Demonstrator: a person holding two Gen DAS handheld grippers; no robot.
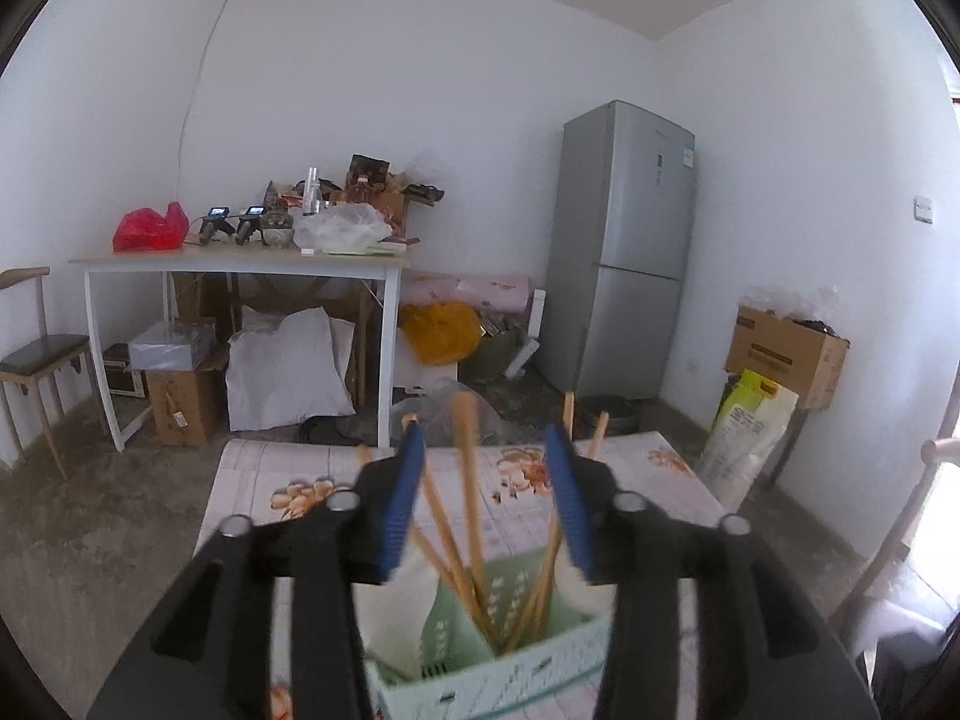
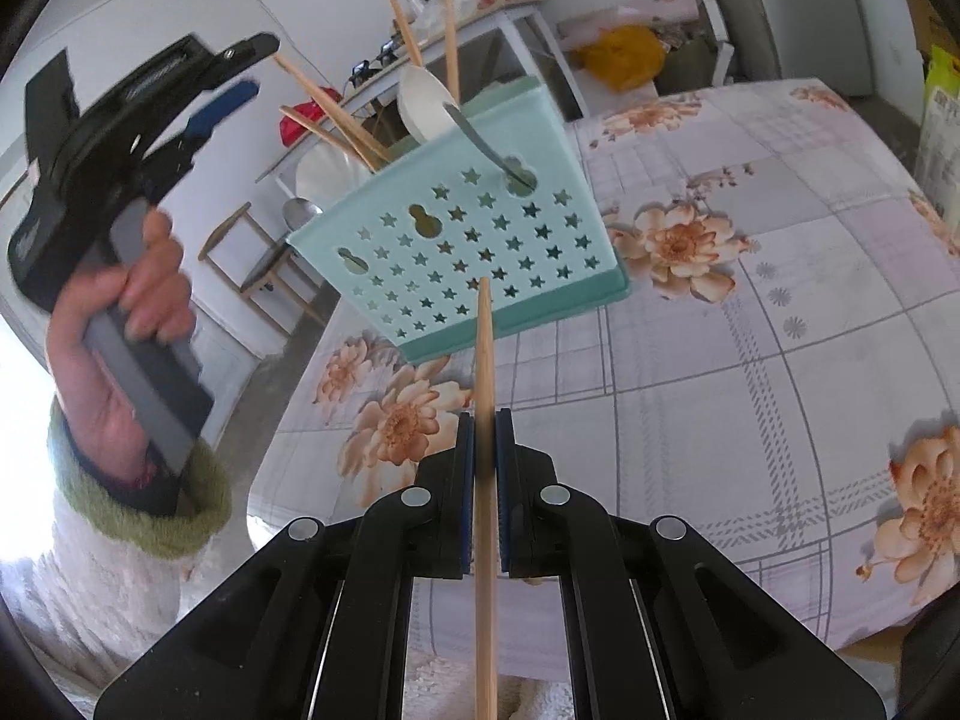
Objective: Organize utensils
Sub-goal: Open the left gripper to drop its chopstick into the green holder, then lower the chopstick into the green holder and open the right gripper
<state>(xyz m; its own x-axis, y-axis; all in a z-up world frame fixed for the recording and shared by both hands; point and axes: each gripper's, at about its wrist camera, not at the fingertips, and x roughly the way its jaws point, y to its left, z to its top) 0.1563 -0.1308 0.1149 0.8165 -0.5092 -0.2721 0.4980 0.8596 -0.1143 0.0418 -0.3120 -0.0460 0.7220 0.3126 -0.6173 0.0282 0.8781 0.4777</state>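
Note:
A pale green plastic utensil holder with star-shaped holes stands on the floral tablecloth. It holds several wooden chopsticks, a white spoon and metal spoons. My right gripper is shut on a single wooden chopstick, in front of the holder and pointing at it. My left gripper is open, hovering just above the holder with the chopsticks standing between its blue pads. It also shows in the right wrist view, held by a hand.
A white table piled with clutter stands against the far wall. A grey fridge is at the right, with a cardboard box and a bag near it. A chair stands at the left.

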